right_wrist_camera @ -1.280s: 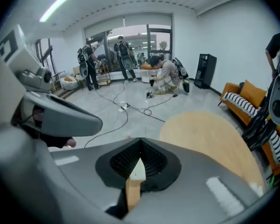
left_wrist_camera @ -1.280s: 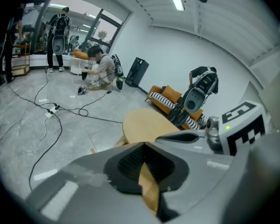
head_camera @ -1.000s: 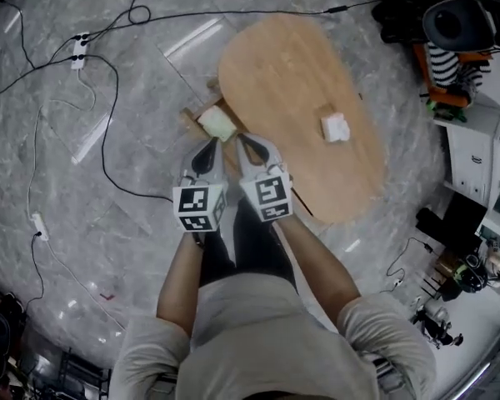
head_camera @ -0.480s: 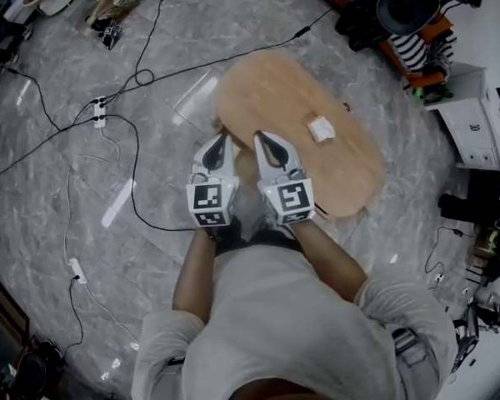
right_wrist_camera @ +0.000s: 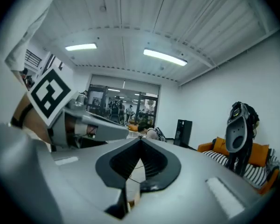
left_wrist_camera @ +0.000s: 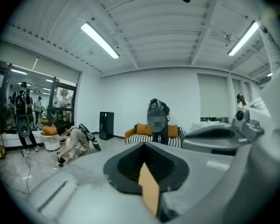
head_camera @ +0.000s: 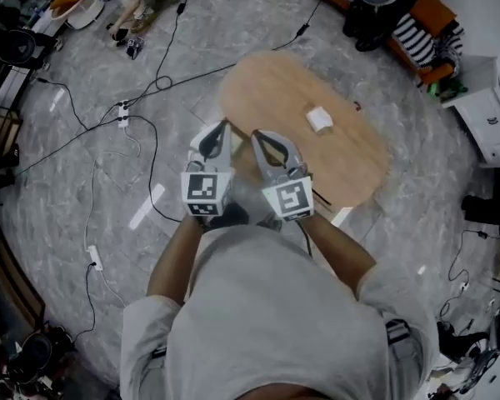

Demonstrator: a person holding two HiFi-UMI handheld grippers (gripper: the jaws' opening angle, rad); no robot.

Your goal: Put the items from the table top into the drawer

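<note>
Head view only: oval wood counter (head_camera: 350, 152) and one white item (head_camera: 319, 119) on it. Neither gripper view shows the item. Both point about level across the room and catch ceiling lights (left_wrist_camera: 100, 40), a sofa (left_wrist_camera: 140, 130) with orange cushions and a crouching person (left_wrist_camera: 74, 141).

Left gripper (head_camera: 222, 127): clenched. In its own view the tips meet with nothing between them, and a tan sliver shows through the gap behind the tips. Right gripper (head_camera: 256, 136): also clenched and empty, with grey floor (head_camera: 67, 223) showing through its gap. Each gripper view catches the other gripper at its side, and the right one shows the left's marker cube at 9 o'clock.

Item: small, white, blocky, slightly crumpled on top; what it is I can't tell. It sits near the middle of the counter, toward the far long edge, at 2 o'clock from the right gripper and well apart from both. Nothing touches it.

Room: I hold the grippers side by side with their tips over the counter's 8 o'clock end. The counter top around the item is bare wood on all sides. There is open floor around the counter. Cables (head_camera: 154, 165) run at 9 to 11 o'clock, and a white cabinet (head_camera: 492, 123) stands at 3 o'clock, clear of the counter edge.
</note>
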